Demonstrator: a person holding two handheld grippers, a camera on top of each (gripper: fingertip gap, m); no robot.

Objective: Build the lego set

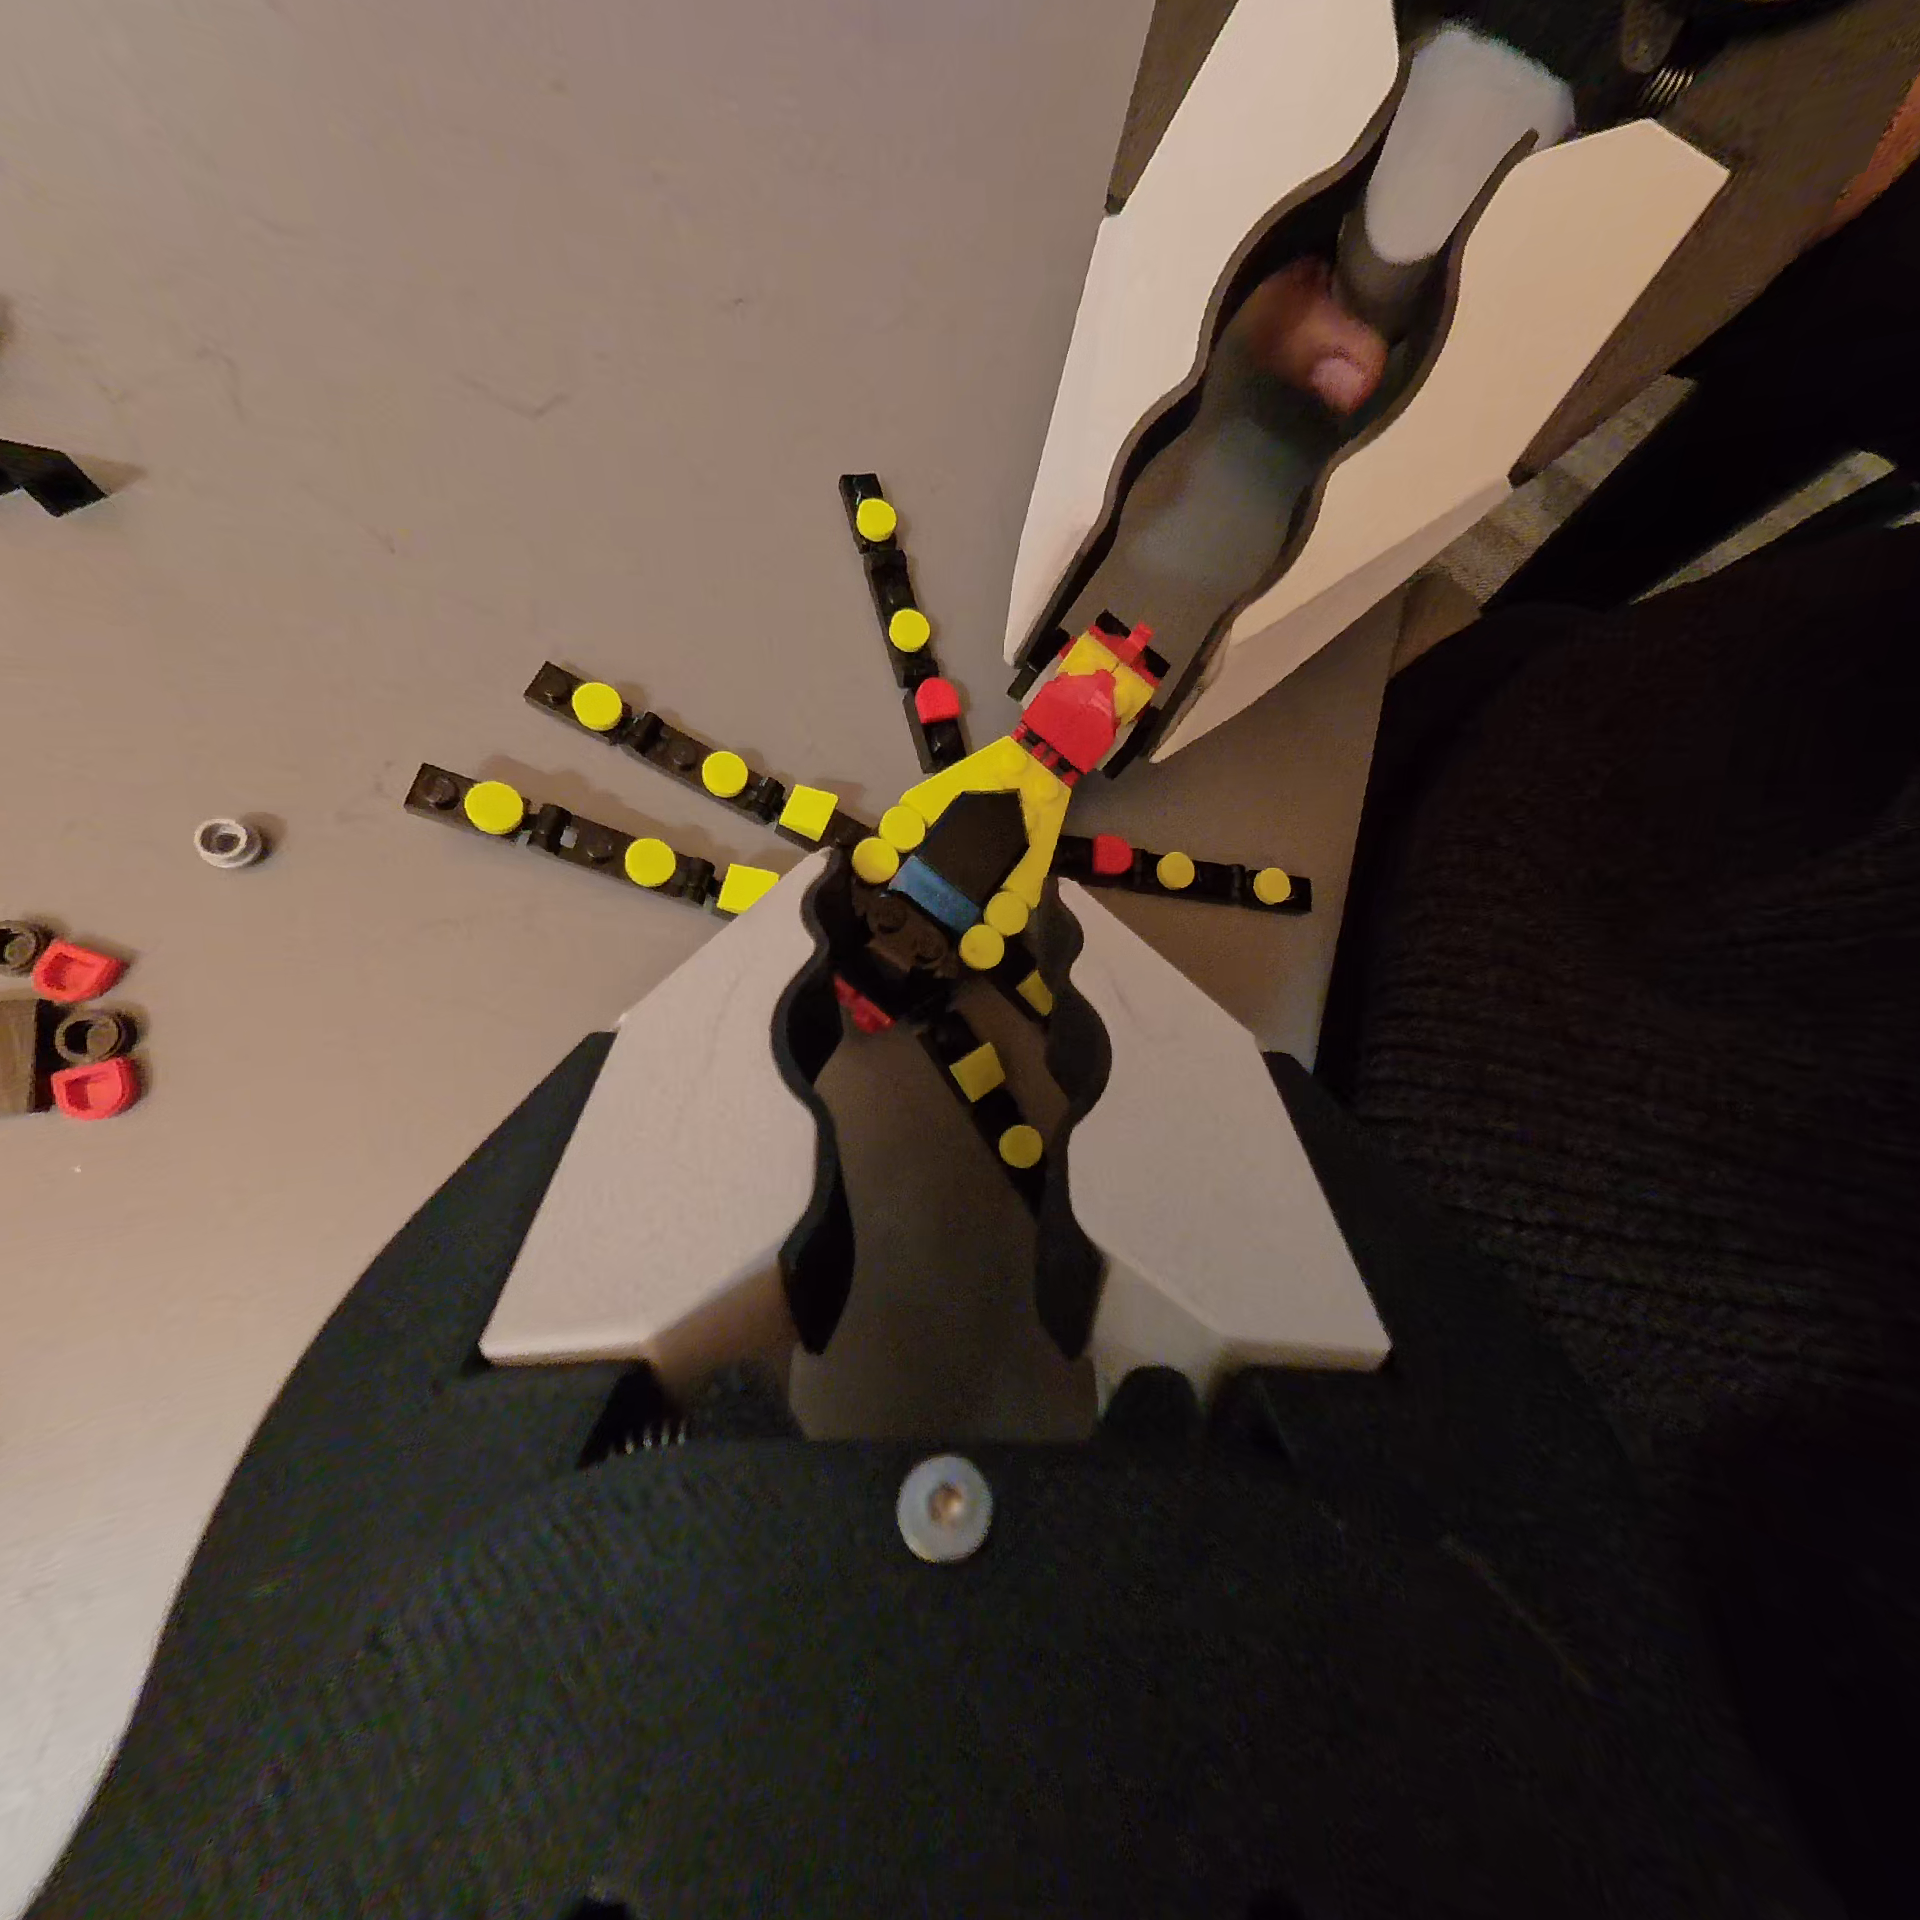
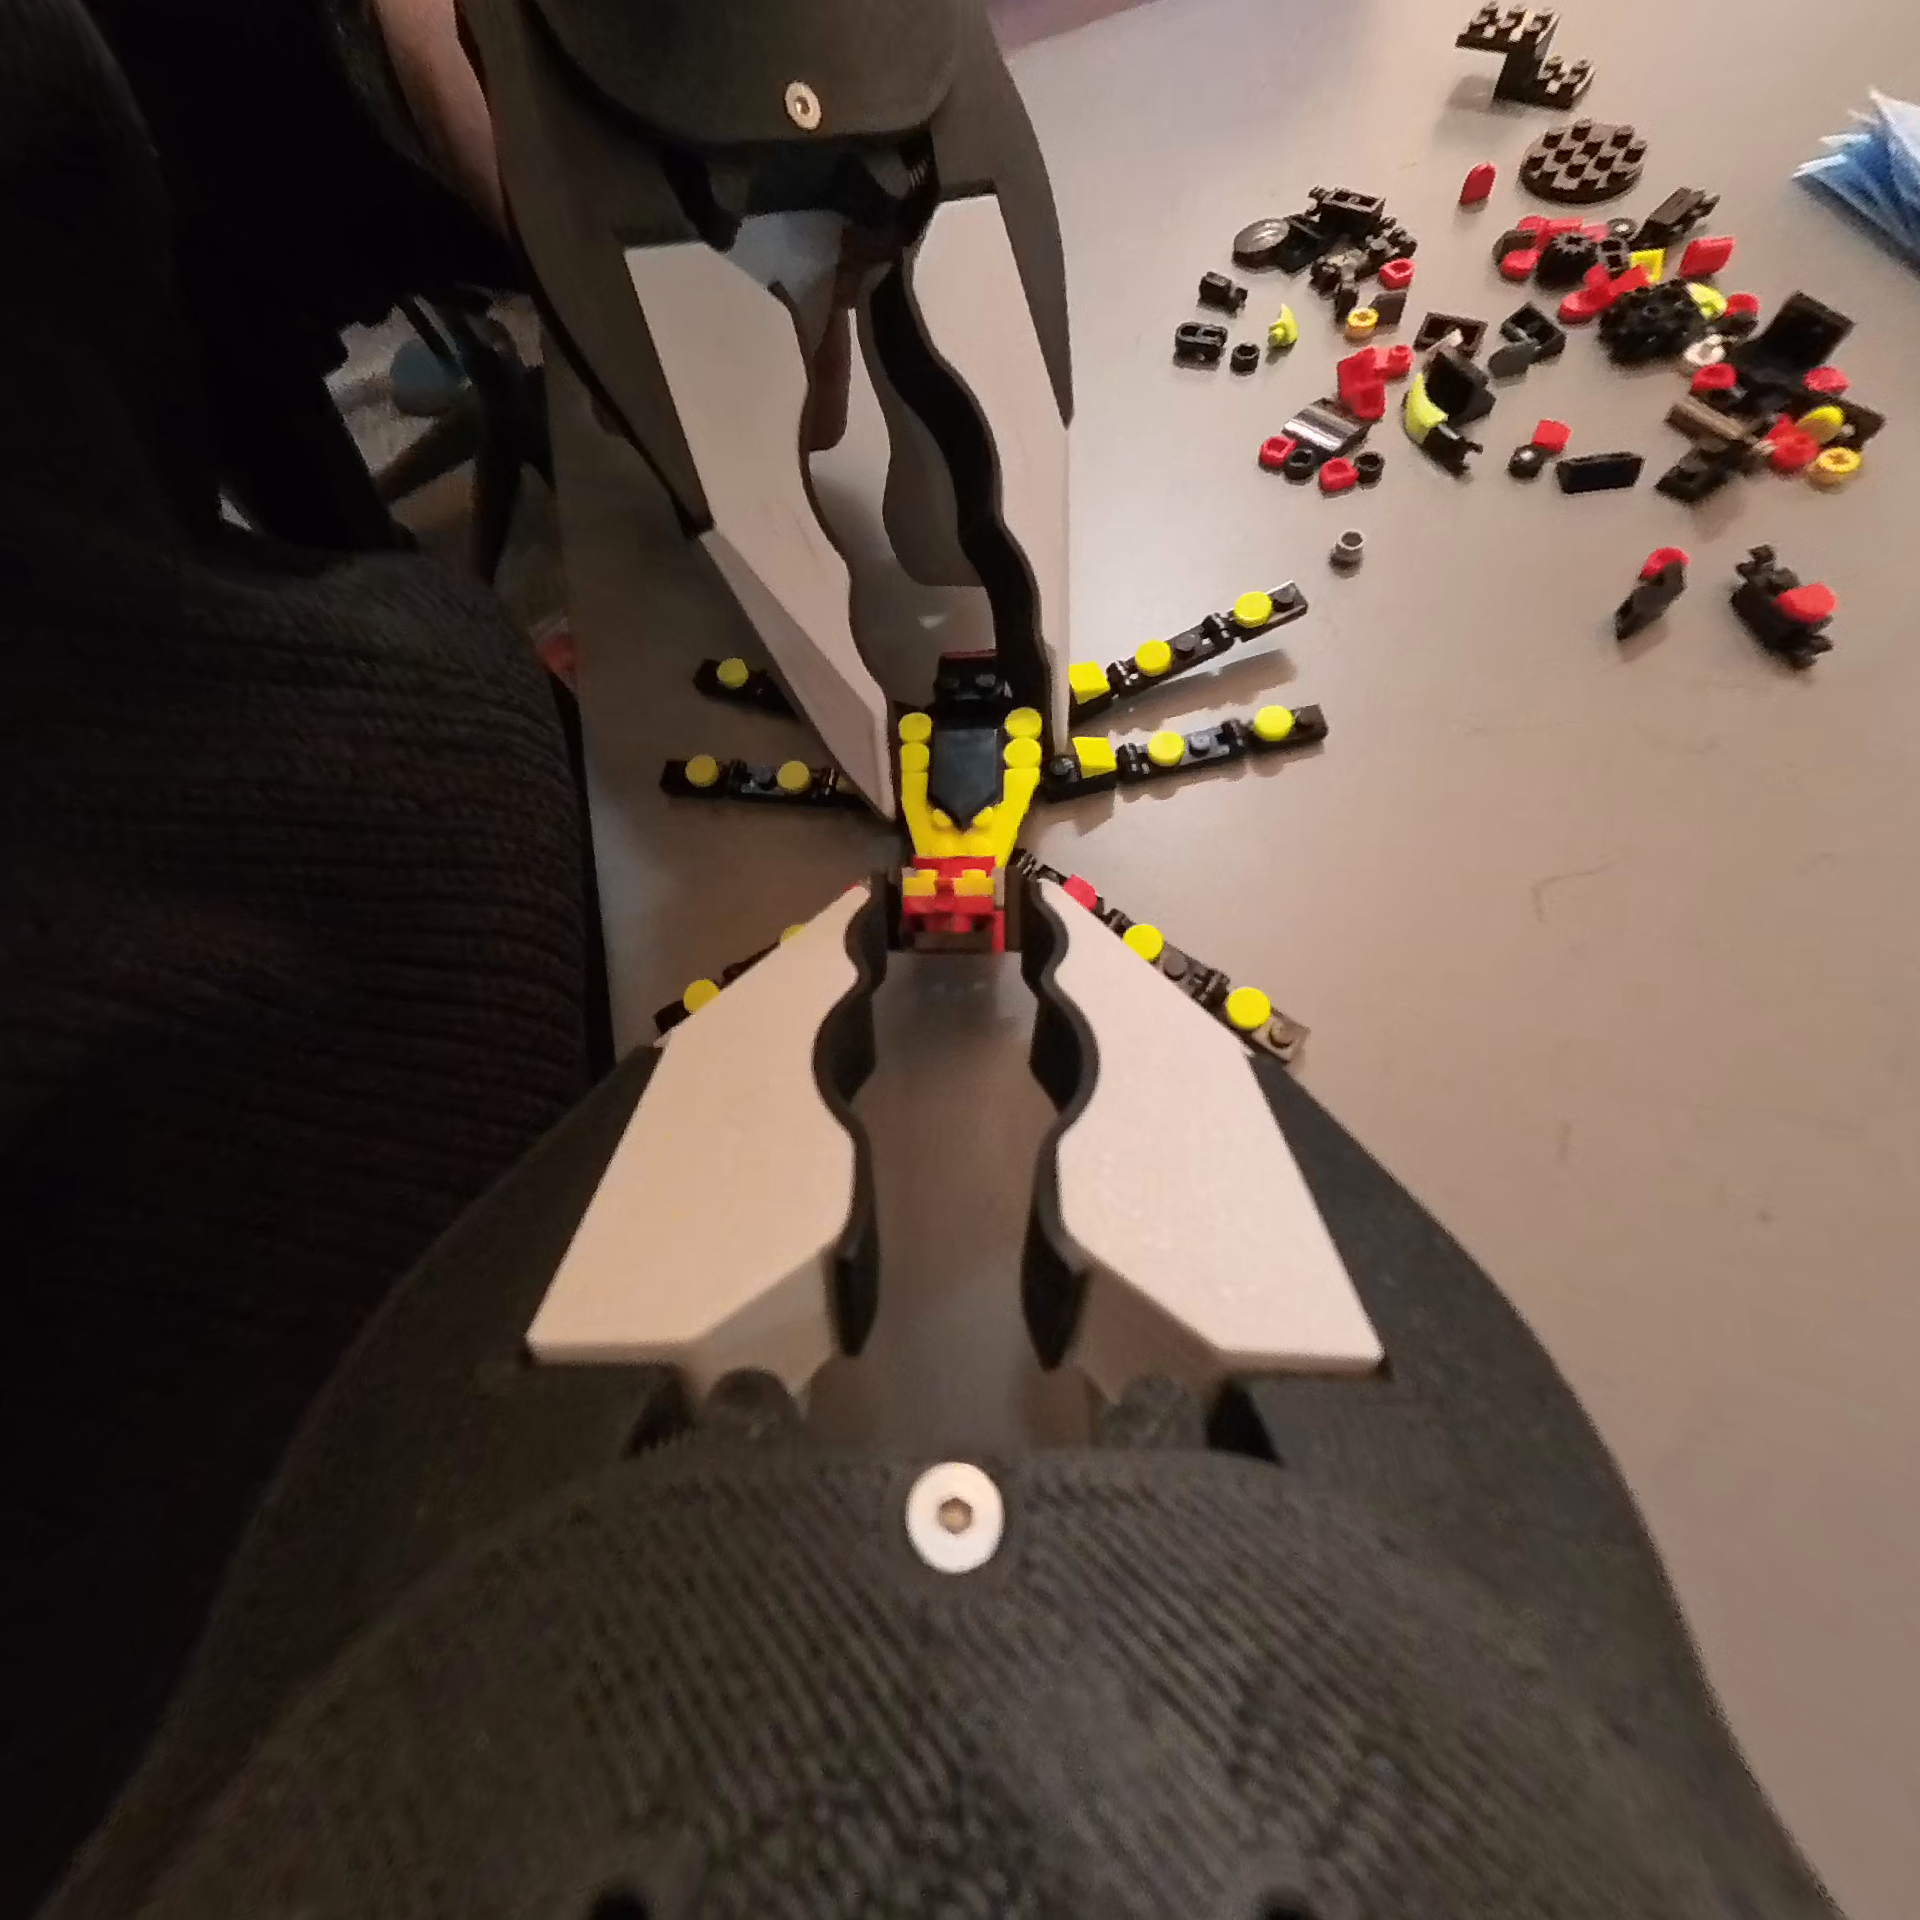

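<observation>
A lego spider lies on the grey table, with a yellow and black body, a red and yellow head end and black legs with yellow dots. My left gripper is shut on the black and blue rear end of the body. My right gripper comes in from the upper right and is shut on the head end. In the right wrist view my right gripper clamps the head end, the spider stretches away from it, and my left gripper holds the far end.
A pile of loose black, red and yellow pieces lies at the back right, with a black round plate. A small grey ring and red pieces lie to the left. Dark knitted fabric borders the table edge. The grippers are tip to tip, or close to it. The black round plate lies around 25 cm away from my left fingertips.
</observation>
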